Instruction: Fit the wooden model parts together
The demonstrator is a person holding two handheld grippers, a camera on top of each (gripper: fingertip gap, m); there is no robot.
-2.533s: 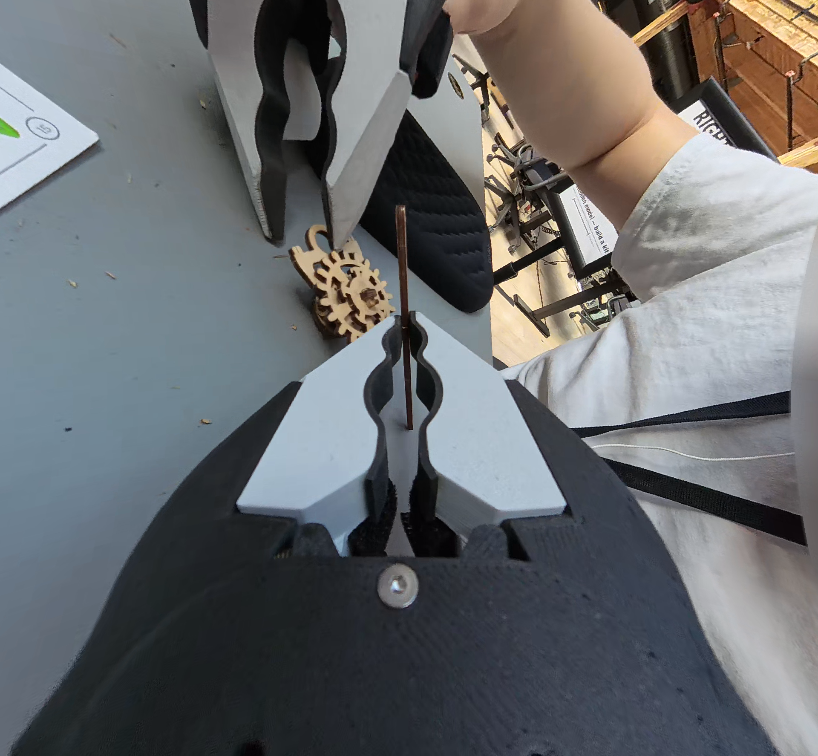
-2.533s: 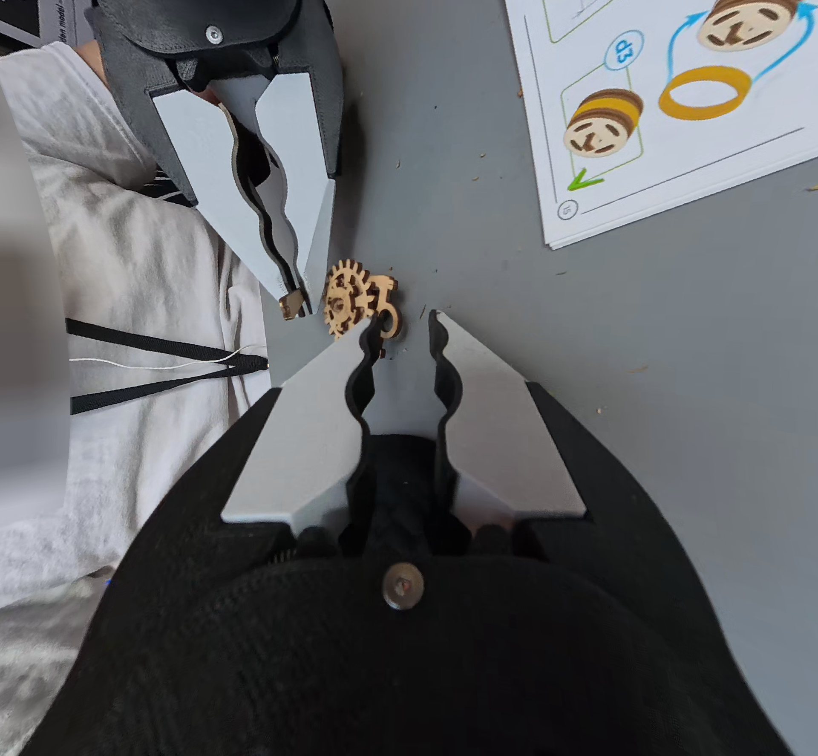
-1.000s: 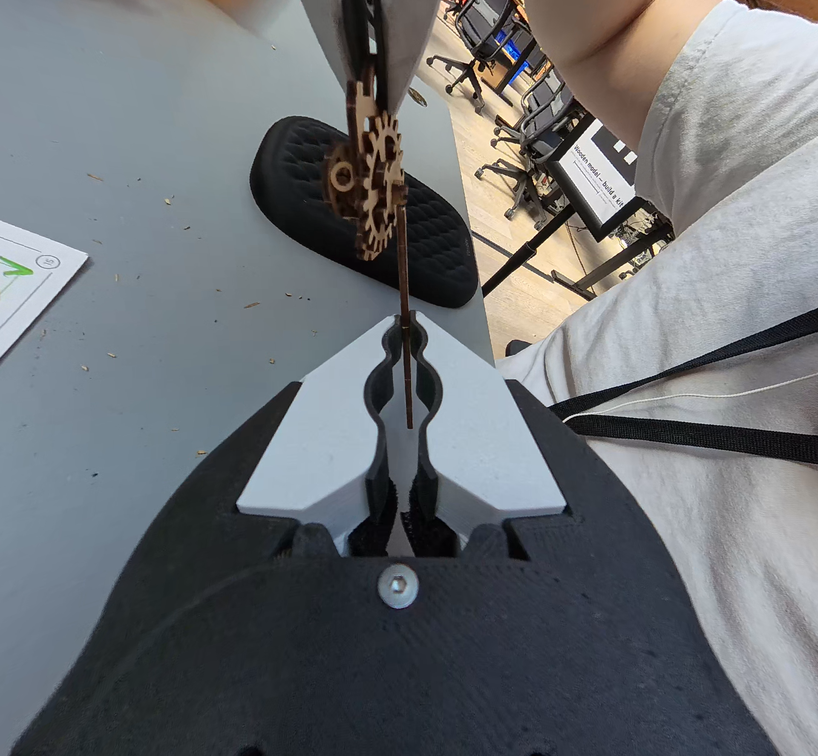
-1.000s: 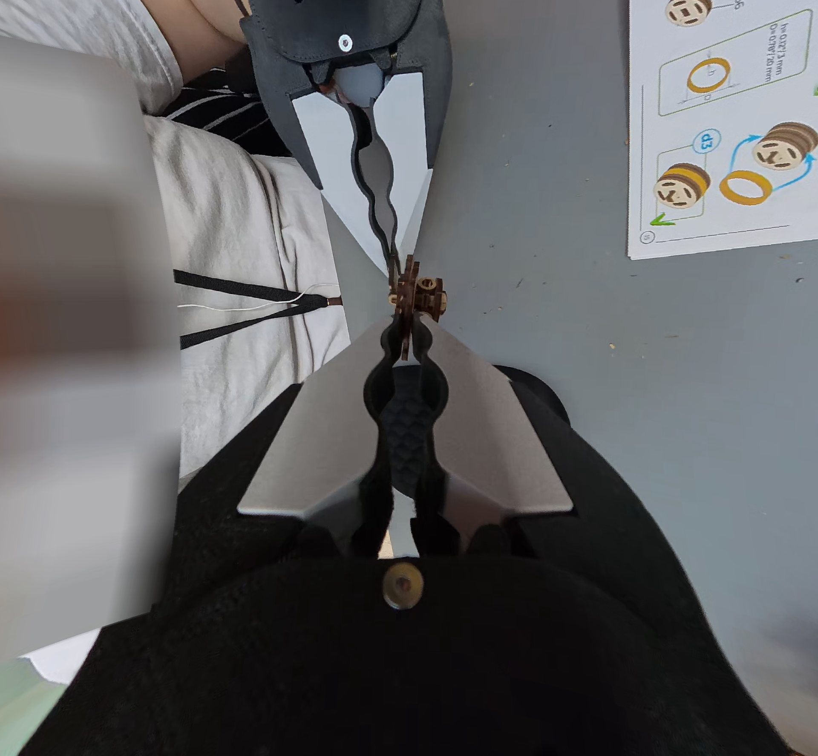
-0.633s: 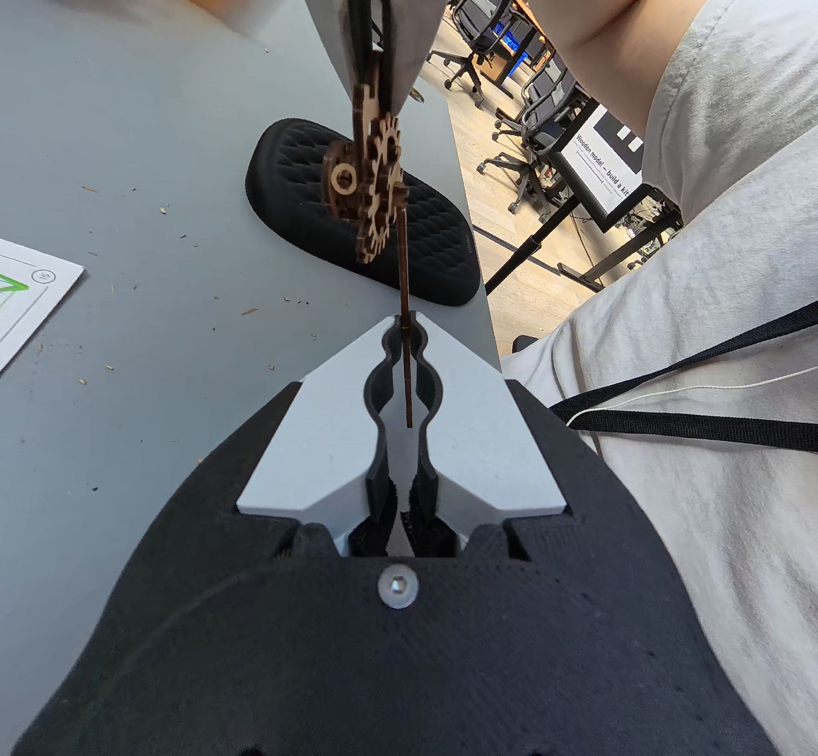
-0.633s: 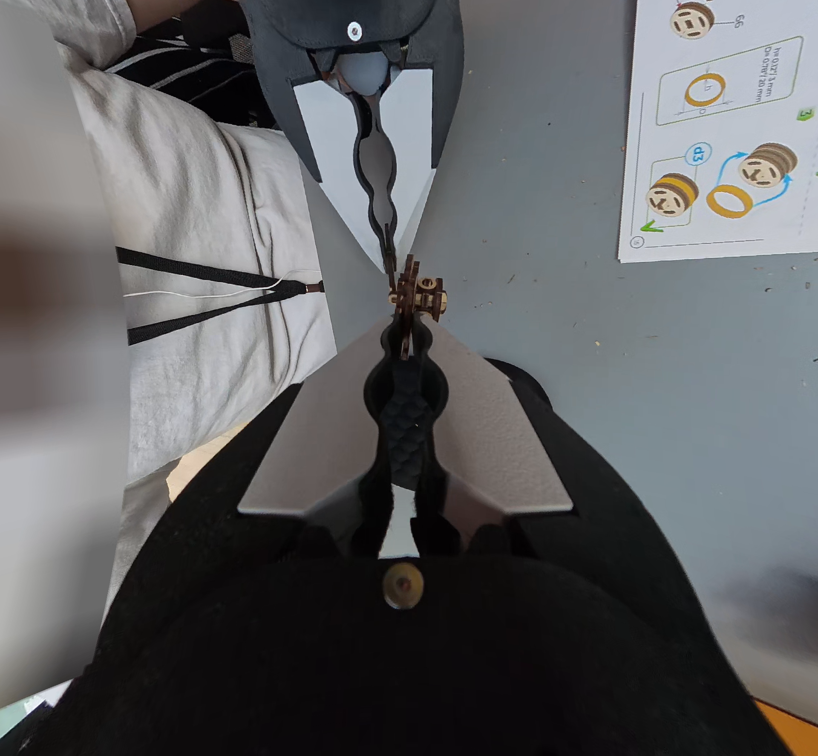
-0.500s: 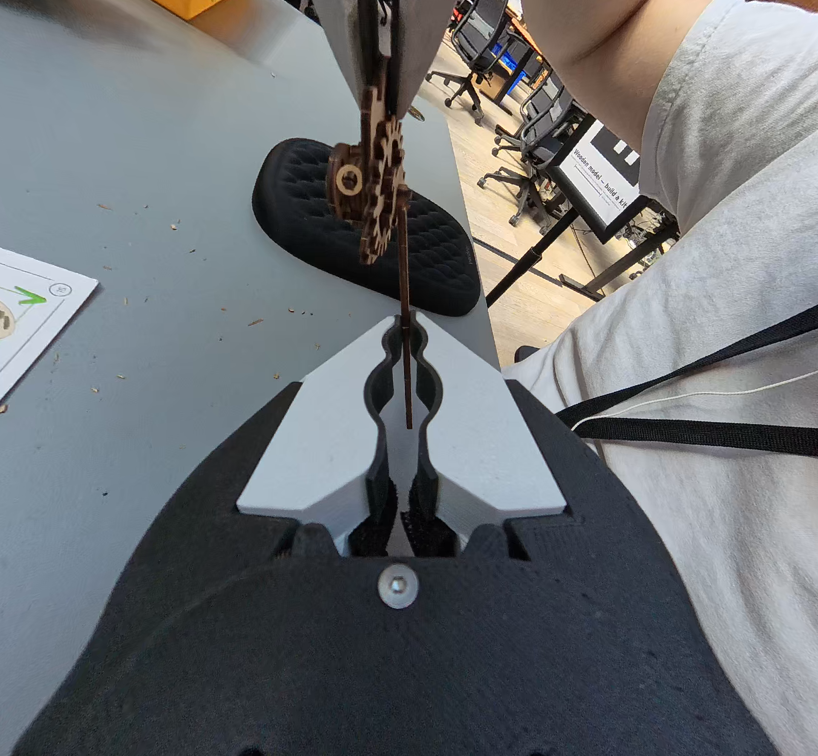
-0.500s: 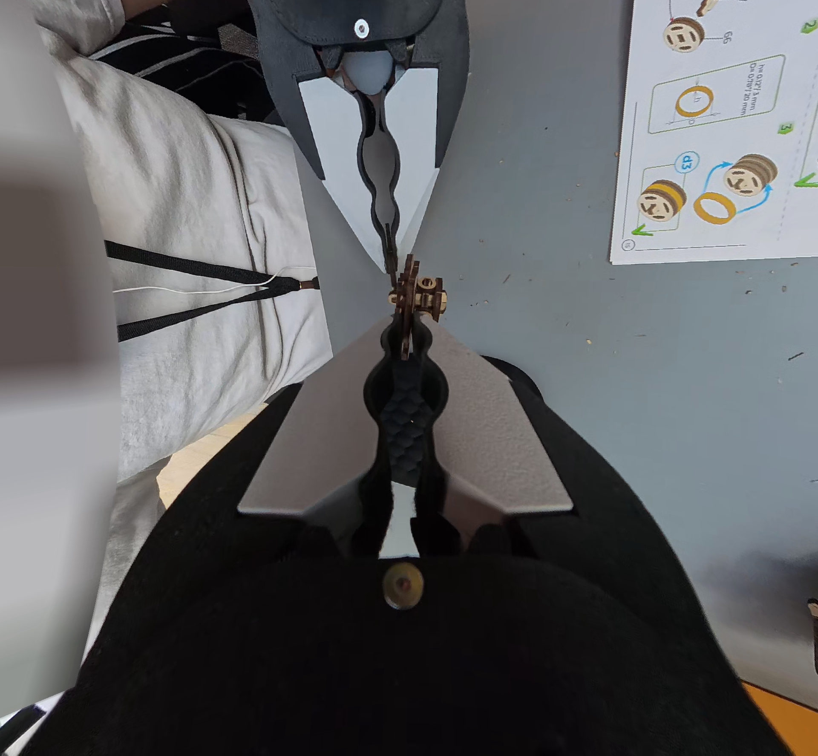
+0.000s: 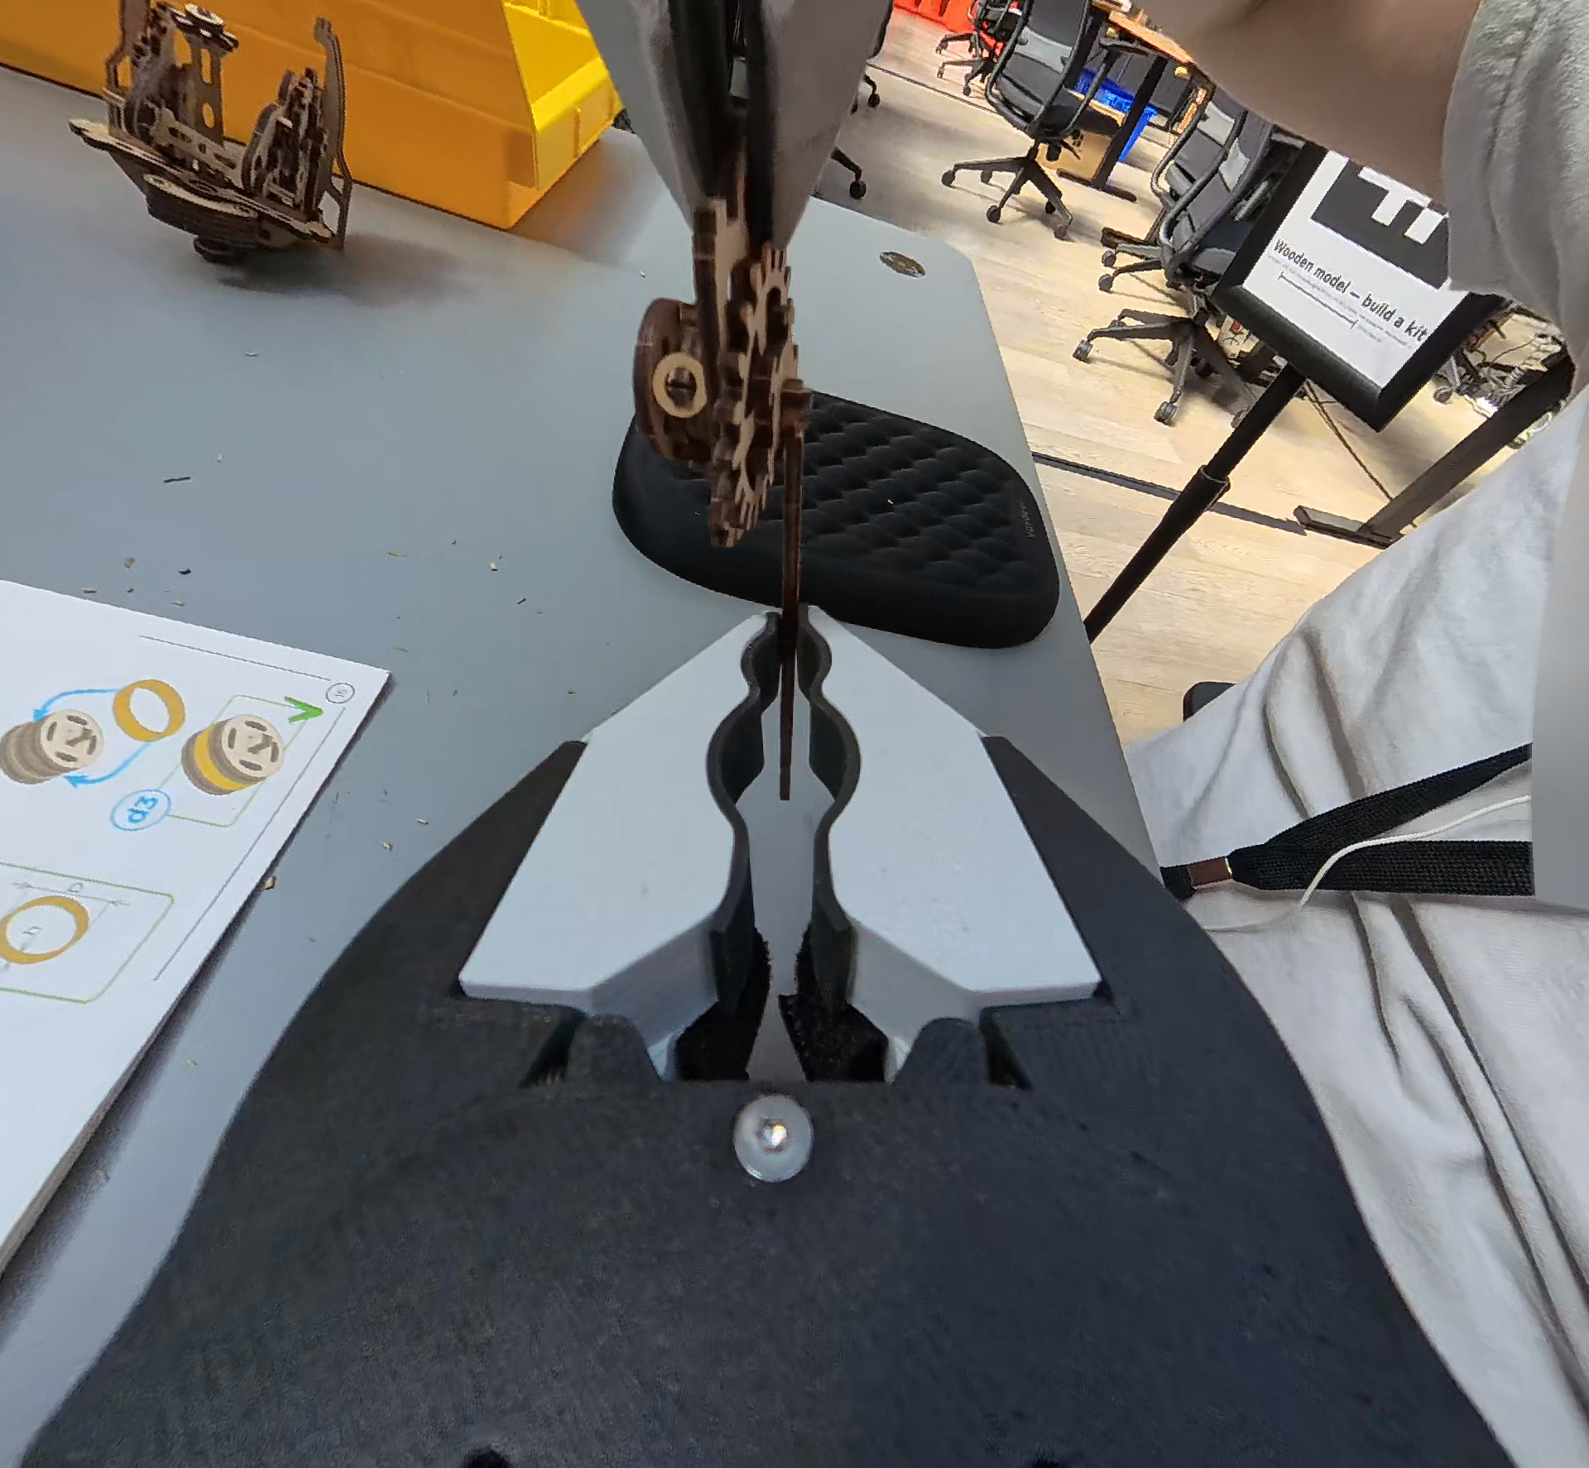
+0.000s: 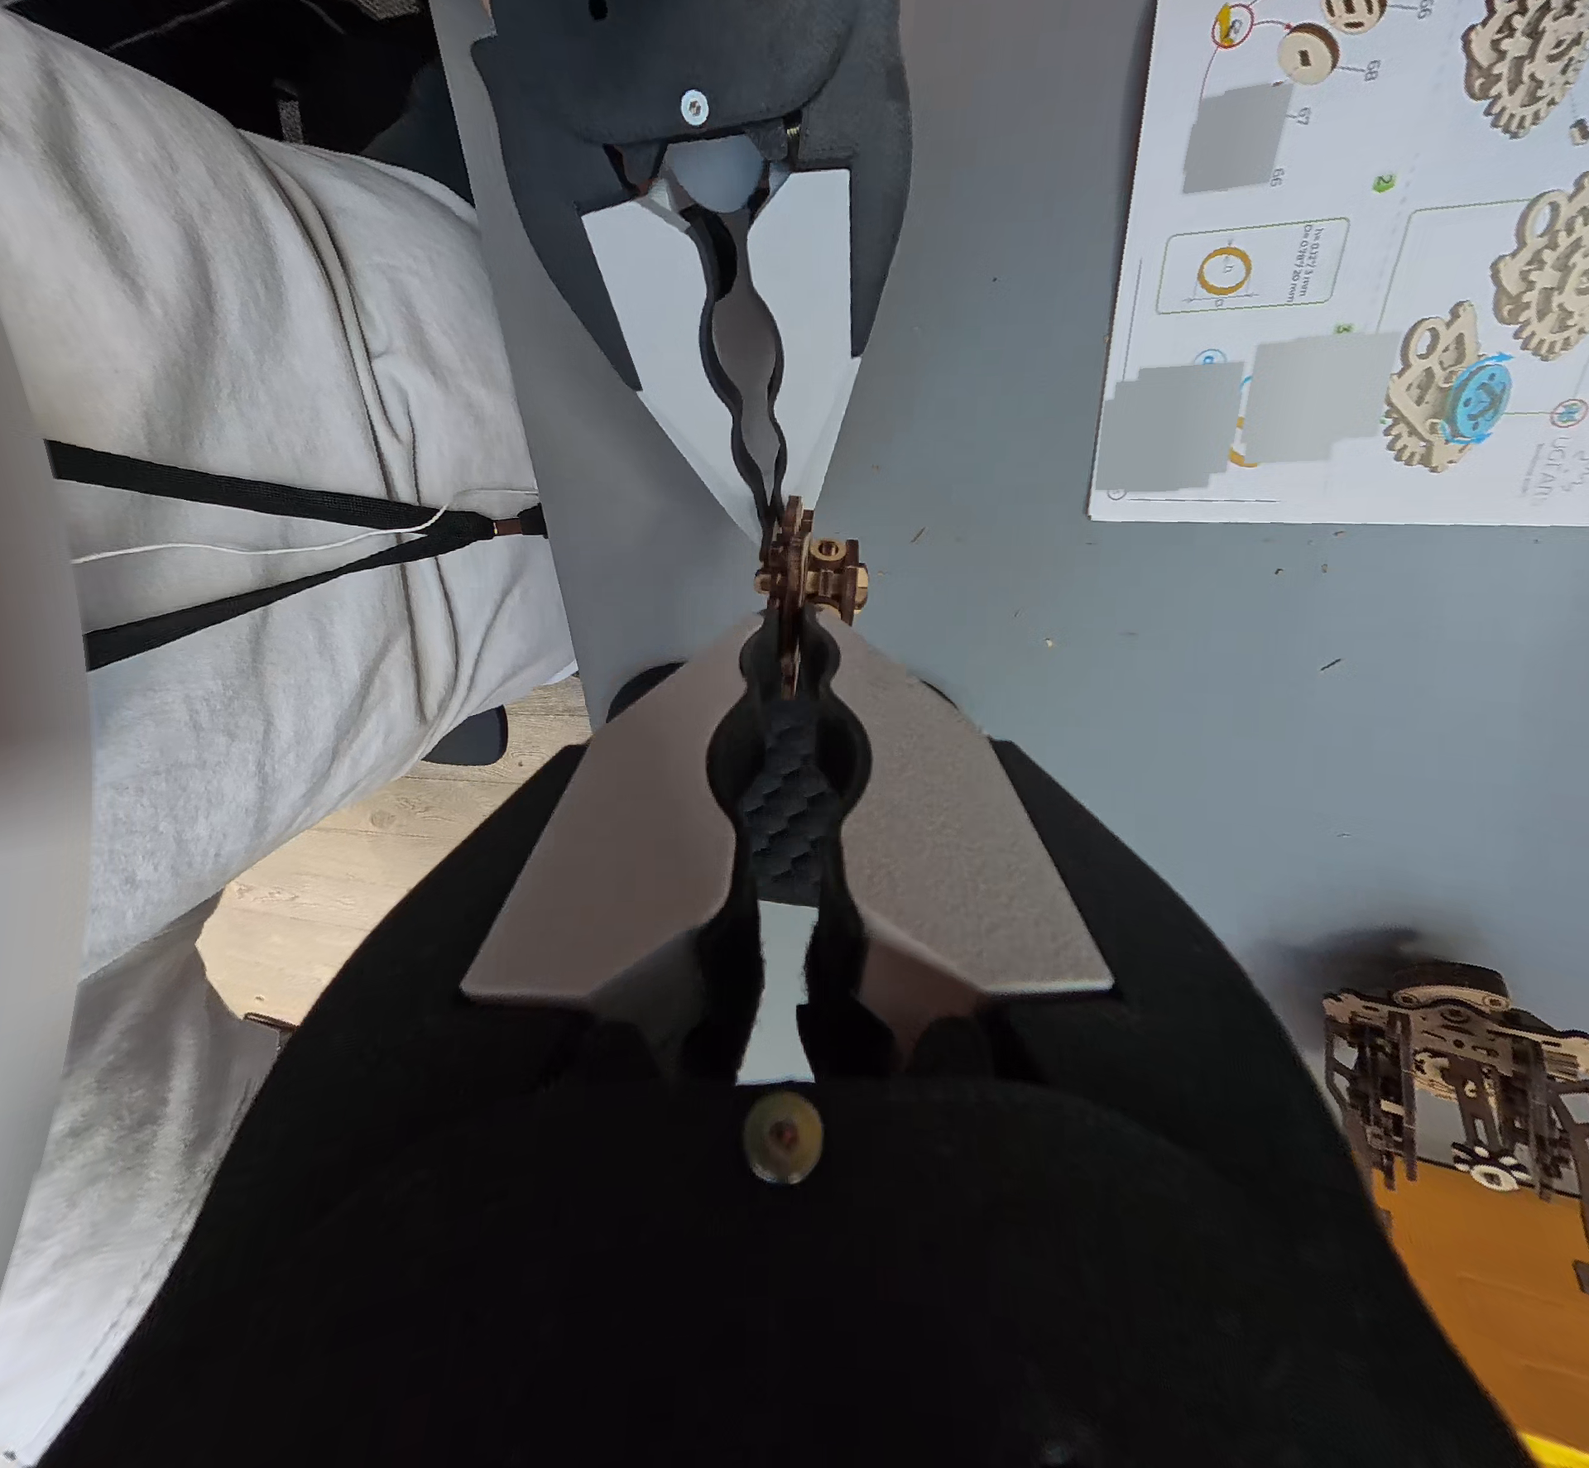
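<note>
My left gripper (image 9: 784,627) is shut on a thin dark wooden strip (image 9: 787,704), seen edge on and pointing forward. The strip's far end meets a wooden gear assembly (image 9: 744,386) of light toothed wheels and a small round hub. My right gripper (image 9: 739,197) comes down from above and is shut on the top of that assembly. In the right wrist view, the right gripper (image 10: 789,636) clamps the gear assembly (image 10: 812,576), and the left gripper (image 10: 774,494) meets it from the opposite side. Both are held above the grey table (image 9: 344,438).
A black honeycomb pad (image 9: 894,515) lies under the parts near the table's right edge. An instruction sheet (image 9: 172,782) lies at the left. A half-built wooden model (image 9: 223,137) stands before a yellow bin (image 9: 387,8). The person's torso is close on the right. The grippers' ends are close to 7 cm from one another. Both grippers' tips are roughly 30 cm from the half-built wooden model (image 9: 223,137). The right camera catches it too, in the right wrist view (image 10: 1449,1064).
Both grippers have moved together with the parts held between them. The left view has swung up, bringing the bin and model into sight. Both grips are unchanged.
</note>
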